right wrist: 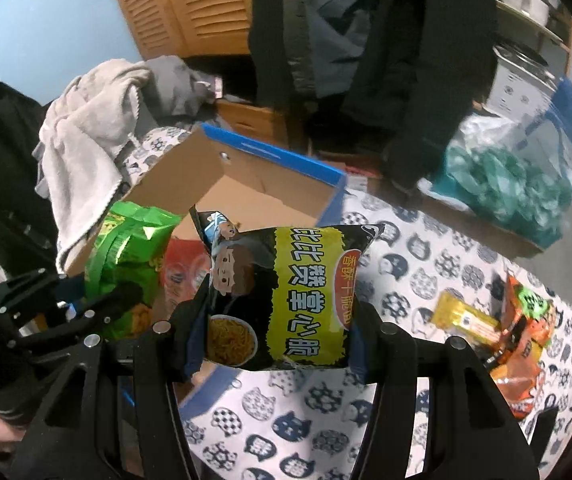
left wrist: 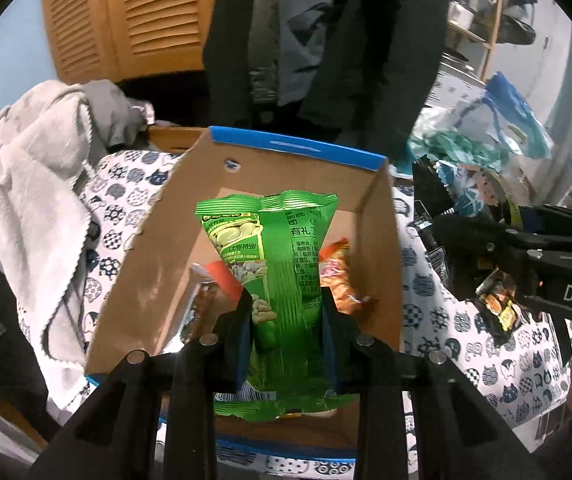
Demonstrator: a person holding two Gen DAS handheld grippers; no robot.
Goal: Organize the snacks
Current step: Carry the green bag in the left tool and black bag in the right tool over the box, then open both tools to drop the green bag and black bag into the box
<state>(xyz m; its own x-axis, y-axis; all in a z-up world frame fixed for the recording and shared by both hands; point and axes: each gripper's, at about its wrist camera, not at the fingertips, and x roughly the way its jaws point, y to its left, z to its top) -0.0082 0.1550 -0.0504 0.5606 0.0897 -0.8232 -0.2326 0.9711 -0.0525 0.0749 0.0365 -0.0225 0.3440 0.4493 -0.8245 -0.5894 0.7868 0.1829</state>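
Pointing away lengthwise, green packet (left wrist: 282,276) (clamped) over box (left wrist: 158,264).

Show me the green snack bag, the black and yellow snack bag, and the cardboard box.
green snack bag (left wrist: 286,248): left wrist view, printed front.
black and yellow snack bag (right wrist: 306,300): right wrist view, yellow label.
cardboard box (left wrist: 158,264): left wrist view, inner left wall.

Grey towel (left wrist: 26,184), hanging dark coats (left wrist: 326,40)
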